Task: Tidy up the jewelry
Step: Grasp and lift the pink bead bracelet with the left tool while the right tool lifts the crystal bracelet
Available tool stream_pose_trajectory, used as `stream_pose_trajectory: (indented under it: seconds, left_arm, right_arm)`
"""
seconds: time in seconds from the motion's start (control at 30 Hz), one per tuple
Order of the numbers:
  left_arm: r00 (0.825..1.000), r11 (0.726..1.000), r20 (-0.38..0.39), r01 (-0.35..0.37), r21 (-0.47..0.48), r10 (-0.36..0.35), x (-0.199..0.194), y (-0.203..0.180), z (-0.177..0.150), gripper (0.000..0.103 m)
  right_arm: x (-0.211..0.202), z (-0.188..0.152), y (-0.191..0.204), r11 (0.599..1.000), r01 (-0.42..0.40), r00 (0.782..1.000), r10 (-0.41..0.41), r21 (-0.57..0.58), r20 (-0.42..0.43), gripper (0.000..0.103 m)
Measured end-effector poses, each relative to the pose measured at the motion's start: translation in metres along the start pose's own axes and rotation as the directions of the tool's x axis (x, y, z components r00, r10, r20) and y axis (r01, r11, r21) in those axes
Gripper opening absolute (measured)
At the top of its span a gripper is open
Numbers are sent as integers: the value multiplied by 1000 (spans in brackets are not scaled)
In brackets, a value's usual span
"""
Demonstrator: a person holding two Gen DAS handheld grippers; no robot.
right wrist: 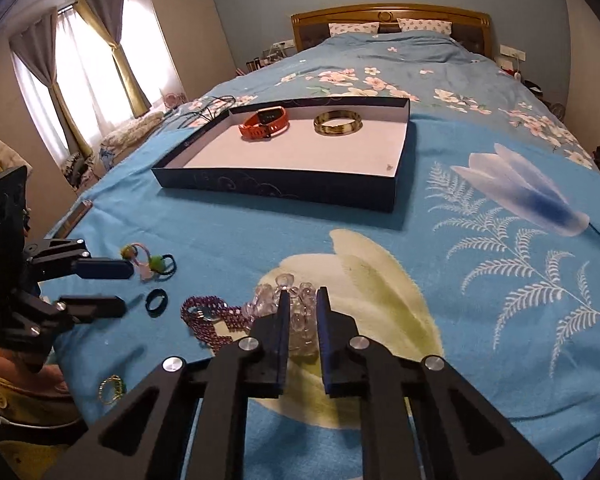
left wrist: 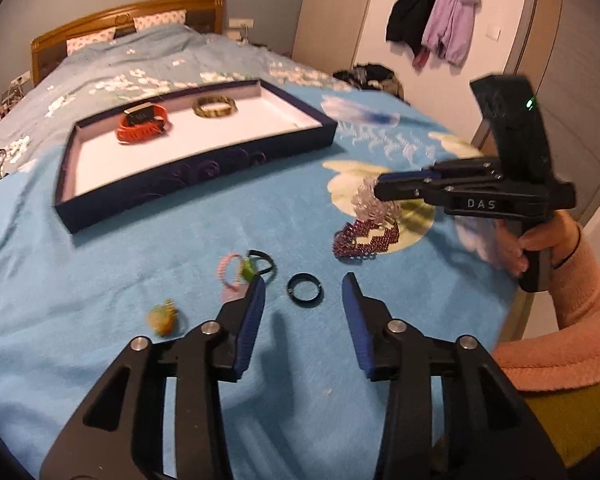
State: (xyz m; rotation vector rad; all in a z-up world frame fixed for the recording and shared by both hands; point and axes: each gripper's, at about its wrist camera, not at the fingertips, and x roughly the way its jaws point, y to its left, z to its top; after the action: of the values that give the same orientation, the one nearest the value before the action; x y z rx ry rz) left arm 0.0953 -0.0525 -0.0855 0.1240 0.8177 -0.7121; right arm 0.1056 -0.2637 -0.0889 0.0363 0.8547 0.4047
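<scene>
A dark blue tray (left wrist: pixel 196 184) (right wrist: pixel 280 188) on the bed holds an orange watch (left wrist: pixel 142 126) (right wrist: pixel 264 122) and a gold bangle (left wrist: pixel 215 106) (right wrist: pixel 337 123). My left gripper (left wrist: pixel 304 280) (right wrist: pixel 126 288) is open just above the blanket, and a black ring (left wrist: pixel 305 290) (right wrist: pixel 156 301) lies loose right at its fingertips. To the right, my right gripper (right wrist: pixel 303 294) (left wrist: pixel 376 190) is shut on a clear bead bracelet (right wrist: pixel 266 300) (left wrist: pixel 366 200). A purple bead bracelet (left wrist: pixel 364 240) (right wrist: pixel 204 316) lies against the clear one.
Pink and green hair ties (left wrist: pixel 244 270) (right wrist: pixel 152 264) lie by the left finger. An orange-green trinket (left wrist: pixel 162 316) sits nearer the bed's edge. A person's pink sleeve (left wrist: pixel 572 300) is at the right. The blue floral blanket (right wrist: pixel 480 240) stretches to the headboard.
</scene>
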Motion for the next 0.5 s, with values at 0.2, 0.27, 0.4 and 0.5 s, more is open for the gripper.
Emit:
stream_pose_trajectory:
  seconds: [0.2,0.27,0.4,0.5]
  left_arm:
    - [997,998,40,-59,-29,61,-24,16,-7,40]
    - [995,996,48,-84,-33,86,-28,21,-8,40]
    - [992,992,46,-114,-44,116,-31,29,-9,40]
    - [992,993,36,-119,-17,119,-24,25,-7,40]
  right_arm:
    - [-17,7,1,1000,-17,997,16,12,70,0]
    - [-24,10,6,1000,-23,996,23,3,92,0]
    - [-34,19,14,999,-31,991,33,-19,129,0]
    - [-36,24,17,999,-31,990,35,-31,139,0]
